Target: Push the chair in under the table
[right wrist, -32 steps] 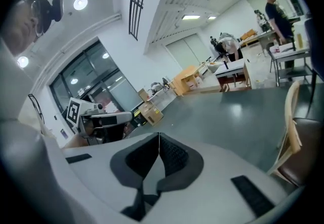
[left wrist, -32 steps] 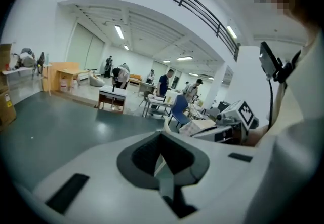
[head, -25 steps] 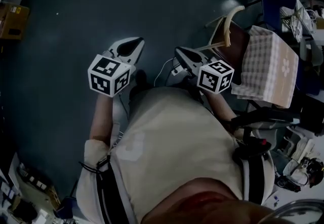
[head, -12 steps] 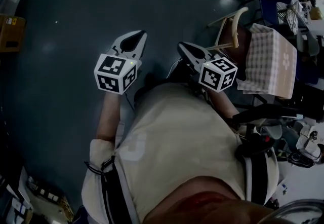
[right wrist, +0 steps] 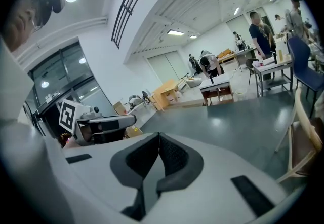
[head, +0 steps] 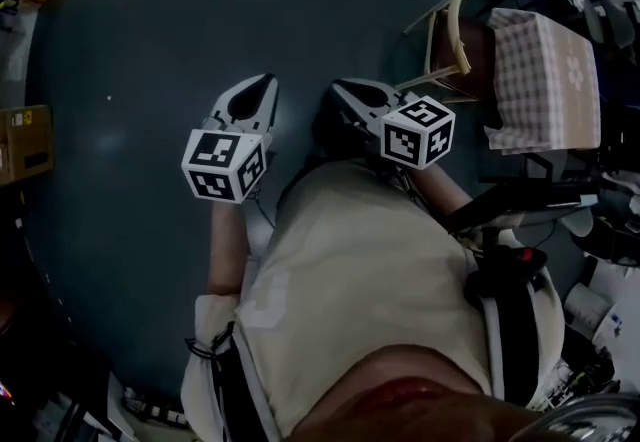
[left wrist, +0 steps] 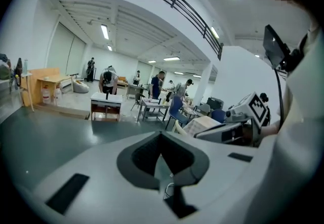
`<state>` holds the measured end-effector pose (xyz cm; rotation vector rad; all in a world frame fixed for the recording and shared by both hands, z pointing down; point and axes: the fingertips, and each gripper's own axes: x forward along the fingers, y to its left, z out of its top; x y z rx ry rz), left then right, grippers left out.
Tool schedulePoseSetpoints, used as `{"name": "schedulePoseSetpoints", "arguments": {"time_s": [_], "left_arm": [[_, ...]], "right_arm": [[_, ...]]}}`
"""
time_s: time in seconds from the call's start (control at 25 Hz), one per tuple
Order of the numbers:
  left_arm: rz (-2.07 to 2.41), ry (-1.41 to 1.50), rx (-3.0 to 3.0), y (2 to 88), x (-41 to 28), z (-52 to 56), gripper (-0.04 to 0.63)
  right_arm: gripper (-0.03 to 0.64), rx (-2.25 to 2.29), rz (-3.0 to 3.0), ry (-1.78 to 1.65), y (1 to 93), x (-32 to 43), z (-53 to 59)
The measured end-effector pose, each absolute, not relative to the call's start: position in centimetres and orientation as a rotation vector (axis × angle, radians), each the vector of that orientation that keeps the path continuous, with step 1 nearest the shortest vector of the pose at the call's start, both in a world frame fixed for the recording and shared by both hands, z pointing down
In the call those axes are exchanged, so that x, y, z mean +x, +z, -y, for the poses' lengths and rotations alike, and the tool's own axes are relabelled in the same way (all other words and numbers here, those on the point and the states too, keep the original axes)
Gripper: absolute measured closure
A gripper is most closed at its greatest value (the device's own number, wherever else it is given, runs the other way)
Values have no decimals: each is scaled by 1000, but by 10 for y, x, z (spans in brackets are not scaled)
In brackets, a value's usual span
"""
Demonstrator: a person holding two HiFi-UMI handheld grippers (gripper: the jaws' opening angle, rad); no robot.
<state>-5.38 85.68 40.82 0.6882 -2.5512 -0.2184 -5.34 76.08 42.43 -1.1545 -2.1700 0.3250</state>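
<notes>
Beige shirt (head: 350, 270), white left gripper (head: 268, 80), right gripper (head: 336, 86)

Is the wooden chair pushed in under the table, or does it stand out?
Out, at least partly: the chair has bare seat showing between its backrest and the checkered tablecloth.

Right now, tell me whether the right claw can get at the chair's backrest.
Probably yes. The right claw, shut and empty, hangs close beside the chair, and only bare floor lies between them. It points past the backrest, though, so it would have to swing toward the checked table.
</notes>
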Motion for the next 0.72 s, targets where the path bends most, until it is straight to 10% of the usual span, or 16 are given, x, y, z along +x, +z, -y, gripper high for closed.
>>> {"name": "schedulePoseSetpoints", "arguments": {"time_s": [0.72], "left_arm": [[2308,31,1027,417,-283,-767,589]], "right_arm": [[604,-840,2239,703,434,-280,-686]]}}
